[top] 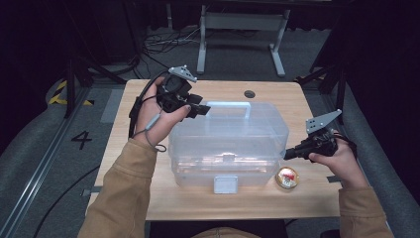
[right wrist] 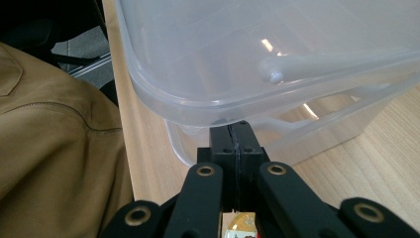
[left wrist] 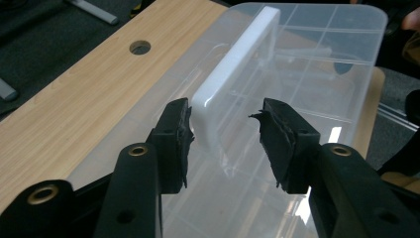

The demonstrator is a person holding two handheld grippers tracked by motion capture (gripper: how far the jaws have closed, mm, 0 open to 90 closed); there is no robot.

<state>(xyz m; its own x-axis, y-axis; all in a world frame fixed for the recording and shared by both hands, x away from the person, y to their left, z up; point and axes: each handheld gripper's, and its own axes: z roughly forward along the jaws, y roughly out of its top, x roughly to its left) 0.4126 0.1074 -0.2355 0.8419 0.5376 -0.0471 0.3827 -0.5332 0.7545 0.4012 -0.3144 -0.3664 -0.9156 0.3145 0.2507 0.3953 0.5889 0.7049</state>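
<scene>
A clear plastic box (top: 228,144) with a white handle (top: 229,105) on its lid stands in the middle of the wooden table (top: 129,129). My left gripper (top: 200,110) hovers at the handle's left end. In the left gripper view its jaws (left wrist: 225,109) stand open on either side of the handle (left wrist: 237,64), whose end lies close to the left-hand pad. My right gripper (top: 288,154) is at the box's right side, low down. Its jaws (right wrist: 236,130) are shut with nothing between them, and the tips rest under the lid's rim (right wrist: 247,54).
A small round red and yellow tin (top: 287,177) lies on the table by the box's front right corner, just under my right gripper. The box's front latch (top: 225,184) faces the person. A cable hole (top: 249,93) sits behind the box. Brown sleeves (right wrist: 49,148) come in from below.
</scene>
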